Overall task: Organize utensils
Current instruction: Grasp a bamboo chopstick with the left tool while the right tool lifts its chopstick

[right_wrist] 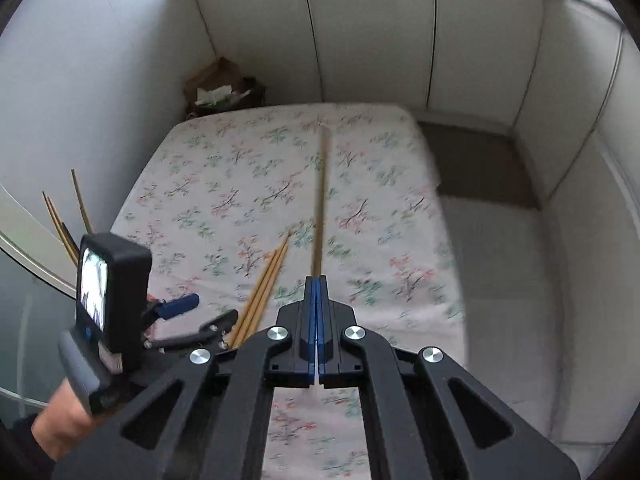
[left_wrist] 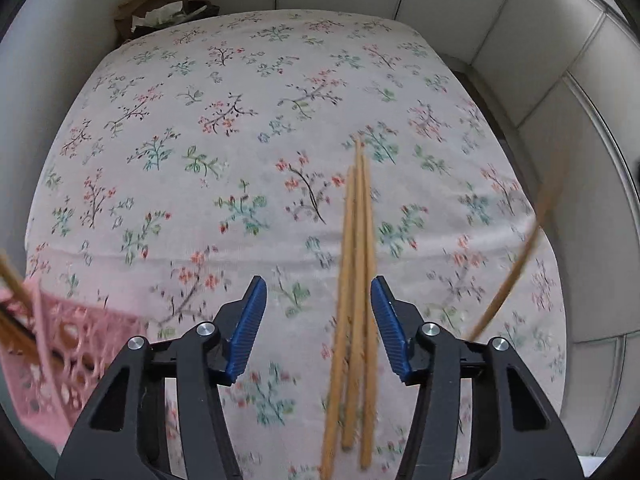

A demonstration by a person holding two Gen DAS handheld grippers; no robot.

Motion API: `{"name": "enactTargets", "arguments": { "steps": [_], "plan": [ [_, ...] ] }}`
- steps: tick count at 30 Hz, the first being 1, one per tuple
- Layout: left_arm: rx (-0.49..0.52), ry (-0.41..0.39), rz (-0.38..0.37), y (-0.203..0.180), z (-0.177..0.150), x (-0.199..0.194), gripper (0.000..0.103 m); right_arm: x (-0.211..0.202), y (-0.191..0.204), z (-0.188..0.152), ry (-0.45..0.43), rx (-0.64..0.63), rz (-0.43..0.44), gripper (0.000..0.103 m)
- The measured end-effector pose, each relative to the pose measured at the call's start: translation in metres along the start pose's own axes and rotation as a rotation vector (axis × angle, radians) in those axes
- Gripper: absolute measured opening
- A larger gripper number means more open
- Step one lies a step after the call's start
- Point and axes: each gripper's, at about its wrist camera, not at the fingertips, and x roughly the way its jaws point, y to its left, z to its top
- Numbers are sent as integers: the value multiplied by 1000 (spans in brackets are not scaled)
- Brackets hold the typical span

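Three wooden chopsticks lie in a bundle on the floral tablecloth, between the open blue fingers of my left gripper, nearer the right finger. They also show in the right wrist view. My right gripper is shut on a single chopstick that points away over the cloth; it appears blurred at the right of the left wrist view. A pink perforated basket with several chopsticks in it stands at the lower left.
A brown paper bag with crumpled paper sits in the far left corner, also in the right wrist view. White tiled walls close in the table. A grey ledge lies beyond the cloth's right edge.
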Motion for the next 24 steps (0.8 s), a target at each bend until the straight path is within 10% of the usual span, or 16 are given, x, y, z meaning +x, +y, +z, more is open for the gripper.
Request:
{"name": "enactTargets", "arguments": {
  "steps": [10,14,24],
  "plan": [
    [-25,46,-26,-1,4,23,46,51,-37,-16,173,146,66,2],
    [-62,40,-66,5,8,21,46,79,-49,-15,210,187,69,32],
    [-16,83,-56,3,18,32,30,138,-54,5,254,208,30,32]
  ]
}}
